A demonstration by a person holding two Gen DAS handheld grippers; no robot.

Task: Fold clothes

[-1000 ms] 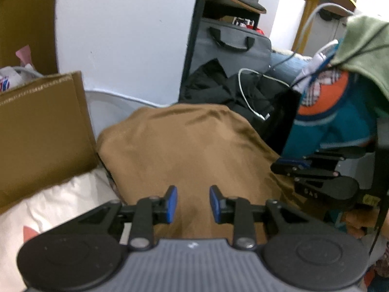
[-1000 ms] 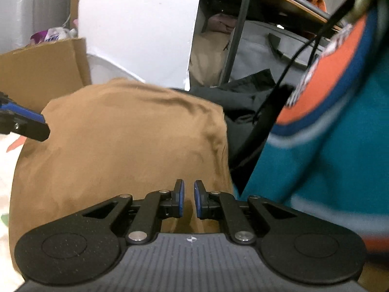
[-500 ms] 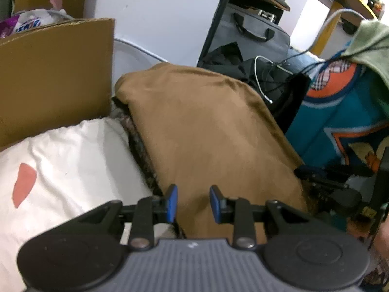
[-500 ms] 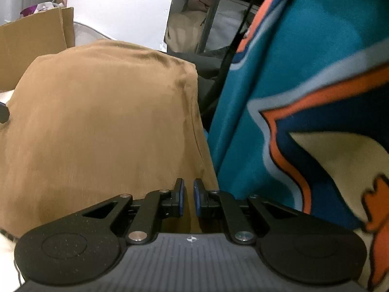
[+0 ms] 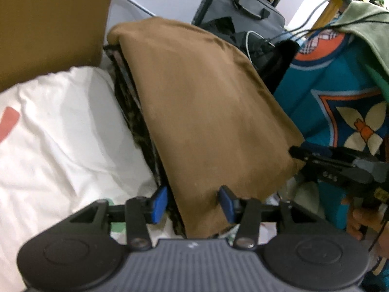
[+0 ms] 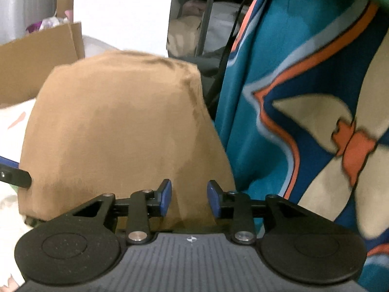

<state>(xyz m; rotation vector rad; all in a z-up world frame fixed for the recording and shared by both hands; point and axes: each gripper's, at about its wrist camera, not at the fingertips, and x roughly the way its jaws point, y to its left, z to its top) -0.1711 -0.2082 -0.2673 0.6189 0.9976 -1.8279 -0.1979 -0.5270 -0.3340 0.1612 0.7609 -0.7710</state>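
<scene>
Over the brown garment (image 5: 206,112), both claws just opened.

So the brown garment (image 5: 206,107) is already folded into a fairly neat rectangle, plain tan-brown fabric, smooth on top with just a few soft creases near the far edge. It sits on top of a stack, with a dark patterned piece of clothing (image 5: 136,124) peeking out from under its left side. The far end is rounded over, and the near corners hang slightly over the stack's edge. From the right wrist view the brown garment (image 6: 121,126) looks like a flat, gently domed slab.
</scene>
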